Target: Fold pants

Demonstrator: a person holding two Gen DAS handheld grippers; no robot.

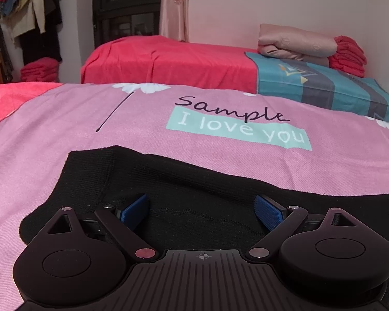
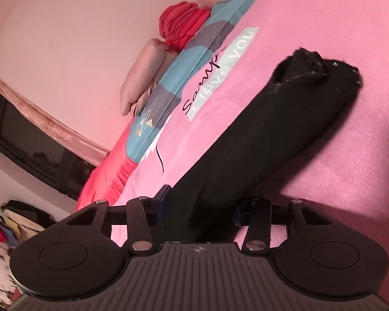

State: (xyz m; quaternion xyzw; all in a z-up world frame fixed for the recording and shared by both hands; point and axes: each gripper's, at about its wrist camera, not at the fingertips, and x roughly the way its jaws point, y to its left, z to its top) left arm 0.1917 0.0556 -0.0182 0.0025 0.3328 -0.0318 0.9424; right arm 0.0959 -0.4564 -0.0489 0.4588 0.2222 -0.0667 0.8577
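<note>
Our left tongs [image 1: 201, 211] stand spread wide, their blue pads [image 1: 133, 208] clear of everything, hovering low over the ribbed end of the black pants [image 1: 189, 181]; nothing is pinched there. Our right tongs [image 2: 201, 203] have the bunched black fabric running between the fingers, but the cloth hides both pads, so we cannot tell whether they press on it or merely straddle it.

From the right tongs the pants [image 2: 269, 129] stretch away as one long dark band across the pink bedsheet [image 2: 324, 168], ending in a fuzzy open hem well away from us. In the left view the garment lies flat on the same sheet, just below the printed "I love you" panel [image 1: 240, 129]. Beyond it sit a teal and grey cover [image 1: 324, 85], a folded beige quilt [image 1: 295, 44] and rolled red blankets [image 1: 348, 54] on the further red bed [image 1: 168, 59].

The risks we see: if the right tongs hold only loosely, the band could slip out as we lift it over, leaving a crooked fold. With the left tongs gripping nothing, that end is unanchored and may drag along the sheet, bunching it. The soft knit could also sag and twist mid-carry, so the edges land misaligned
</note>
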